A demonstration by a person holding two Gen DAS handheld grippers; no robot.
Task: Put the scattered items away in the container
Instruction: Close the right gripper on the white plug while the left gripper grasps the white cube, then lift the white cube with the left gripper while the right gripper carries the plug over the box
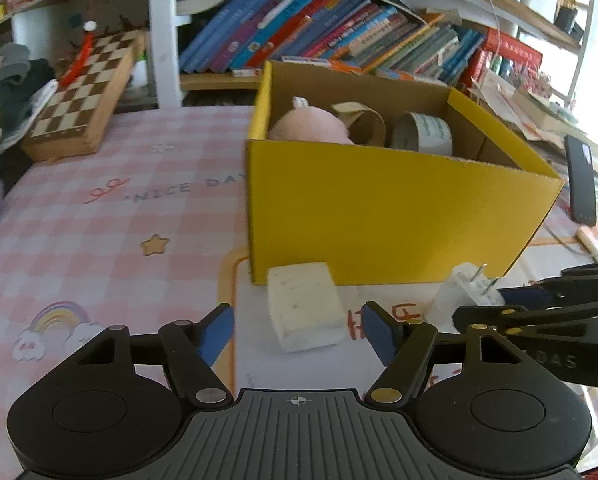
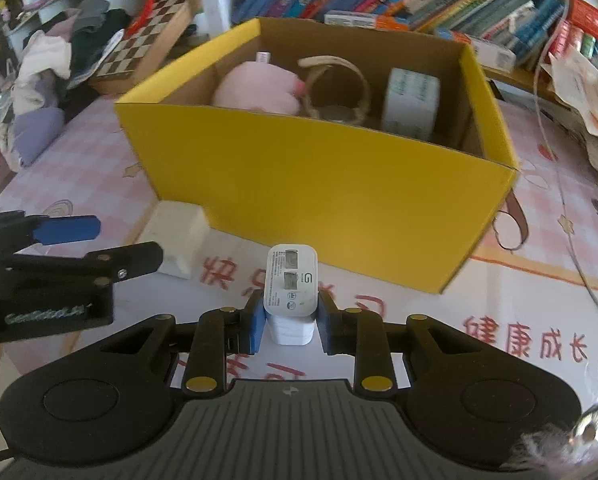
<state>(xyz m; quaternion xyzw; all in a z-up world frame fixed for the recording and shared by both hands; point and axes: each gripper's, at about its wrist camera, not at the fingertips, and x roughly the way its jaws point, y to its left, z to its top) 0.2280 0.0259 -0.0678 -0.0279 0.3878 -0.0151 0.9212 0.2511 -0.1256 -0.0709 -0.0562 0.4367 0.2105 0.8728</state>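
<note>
**Two pickups in front of the box**

The yellow box stands just behind both items. The left gripper, jaws apart, straddles the white block, lengthwise ahead. The right gripper clamps the upright charger.

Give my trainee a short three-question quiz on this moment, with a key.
1. True or false: the white charger already lies inside the yellow box.
2. Which hand-held gripper is shut on the charger: A left, B right?
3. Fill in: the white block in front of the box lies between the open left jaws, not yet ____.

Key: 1 false; 2 B; 3 gripped.
</note>
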